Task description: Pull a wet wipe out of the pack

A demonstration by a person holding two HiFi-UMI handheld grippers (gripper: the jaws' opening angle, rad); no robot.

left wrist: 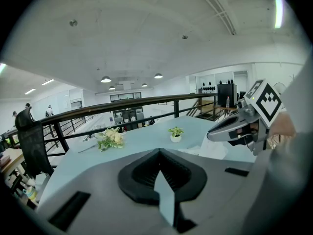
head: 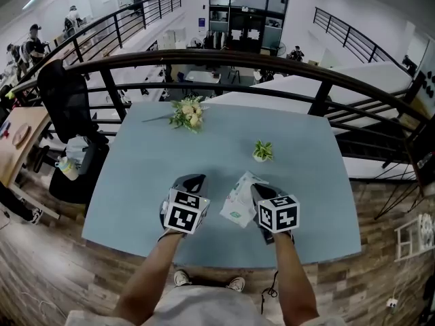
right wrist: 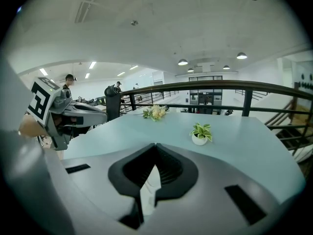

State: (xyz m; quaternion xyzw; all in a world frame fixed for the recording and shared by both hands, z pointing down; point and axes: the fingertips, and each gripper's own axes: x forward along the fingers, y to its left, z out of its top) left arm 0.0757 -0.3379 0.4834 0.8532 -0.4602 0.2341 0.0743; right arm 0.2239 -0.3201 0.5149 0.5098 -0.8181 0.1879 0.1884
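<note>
**Two hand-held grippers at a wet-wipe pack on a mezzanine table**

Head view. A pale blue rectangular table (head: 224,131) stands against a curved black metal railing (head: 204,58), with an open office hall below and beyond it. The floor is wood plank (head: 380,277), and a black office chair (head: 64,100) stands at the table's left. On the table's far side lie a small bouquet of cream flowers (head: 188,113) and a green plant in a little white pot (head: 262,151). The white, crumpled wet-wipe pack (head: 238,206) lies near the front edge, between the two tools. The left gripper (head: 192,180) is apart from it. The right gripper (head: 257,190) has its tip just beside the pack's raised upper corner.

Left gripper view. The jaws are pressed together with nothing between them, and only blue tabletop shows through the slit. The right gripper hangs over white crumpled material. Round ceiling lamps (left wrist: 105,79) hang from a white ceiling.

Right gripper view. The jaws are closed tip to tip. White sheet material shows in the slit behind the tips, but whether the pads pinch it cannot be told. A person (right wrist: 70,78) stands in the distance.
</note>
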